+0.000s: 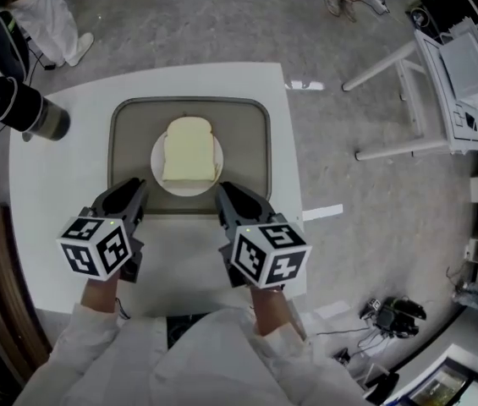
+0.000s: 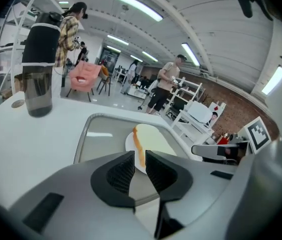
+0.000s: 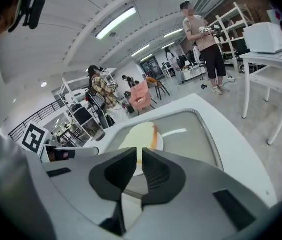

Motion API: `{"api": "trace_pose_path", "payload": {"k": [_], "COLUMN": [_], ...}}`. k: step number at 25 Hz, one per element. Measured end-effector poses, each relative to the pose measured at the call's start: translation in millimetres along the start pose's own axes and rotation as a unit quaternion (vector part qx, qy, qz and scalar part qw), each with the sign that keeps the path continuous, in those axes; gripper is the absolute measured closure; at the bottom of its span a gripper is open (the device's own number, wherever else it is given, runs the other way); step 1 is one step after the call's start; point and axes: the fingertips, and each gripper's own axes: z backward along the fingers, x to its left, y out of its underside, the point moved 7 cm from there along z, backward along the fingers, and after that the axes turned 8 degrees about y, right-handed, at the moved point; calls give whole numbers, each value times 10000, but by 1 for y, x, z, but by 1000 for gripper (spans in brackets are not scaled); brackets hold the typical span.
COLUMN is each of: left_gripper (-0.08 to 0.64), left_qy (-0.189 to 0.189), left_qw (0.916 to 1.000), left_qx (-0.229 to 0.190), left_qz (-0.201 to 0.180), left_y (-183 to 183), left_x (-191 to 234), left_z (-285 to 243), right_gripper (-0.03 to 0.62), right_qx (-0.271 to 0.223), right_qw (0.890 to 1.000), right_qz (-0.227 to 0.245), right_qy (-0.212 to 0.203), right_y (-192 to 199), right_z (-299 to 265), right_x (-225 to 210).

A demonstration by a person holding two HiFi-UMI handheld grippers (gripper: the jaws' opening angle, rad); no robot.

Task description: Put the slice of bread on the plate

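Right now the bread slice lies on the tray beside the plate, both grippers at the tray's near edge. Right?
No: the bread slice lies on the plate, itself in the tray; the head view shows it. The left gripper and right gripper are at the tray's near edge.

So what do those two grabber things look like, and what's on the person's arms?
The left gripper and right gripper are both grey plastic. Each ends in two pointed jaws lined with dark ribbed pads. Each one also carries a white cube printed with black square markers. The sleeves are white.
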Motion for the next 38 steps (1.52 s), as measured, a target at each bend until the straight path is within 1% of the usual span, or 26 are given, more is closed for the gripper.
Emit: {"api": "trace_pose_path", "payload": {"k": [3, 6, 10, 13, 16, 18, 22, 24, 26, 29, 31, 35, 38], "left_gripper": [488, 488, 488, 489, 500, 512, 526, 534, 541, 546, 549, 551, 551], "left_qy": [371, 737, 1043, 1155, 1224, 1306, 1662, 1807, 1932, 2021, 2086, 2241, 2281], "left_qw": [9990, 9964, 9930, 9911, 9895, 9880, 9806, 9775, 9750, 9739, 9725, 9686, 9674], "left_qx": [-241, -405, -548, -655, -742, -797, -1022, -1066, -1065, -983, -969, -965, -931], "left_qz": [-111, -115, -121, -137, -212, -227, -175, -226, -257, -323, -377, -473, -583], "left_y": [6, 15, 29, 40, 52, 63, 82, 93, 103, 112, 115, 119, 118], "left_x": [-12, -23, -34, -40, -44, -44, -50, -55, -62, -73, -79, -92, -101], "left_z": [23, 45, 75, 103, 130, 147, 179, 192, 204, 214, 223, 241, 246], "right_gripper": [552, 553, 554, 555, 565, 568, 572, 574, 574, 574, 574, 574, 575], "right_qx": [-281, -462, -693, -913, -1039, -1117, -1299, -1378, -1432, -1461, -1489, -1476, -1483], "right_qw": [9995, 9989, 9970, 9948, 9934, 9926, 9899, 9890, 9882, 9879, 9874, 9861, 9849], "right_qz": [-108, 13, 149, 203, 298, 245, 159, 164, 229, 321, 347, 629, 745], "right_qy": [-27, -106, -304, -415, -387, -400, -548, -516, -484, -415, -407, -435, -485], "right_y": [10, 20, 30, 42, 59, 72, 94, 104, 114, 123, 126, 135, 135], "right_z": [24, 43, 67, 88, 107, 118, 141, 155, 168, 185, 195, 215, 221], "right_x": [15, 31, 52, 70, 86, 96, 116, 124, 130, 131, 135, 152, 161]}}
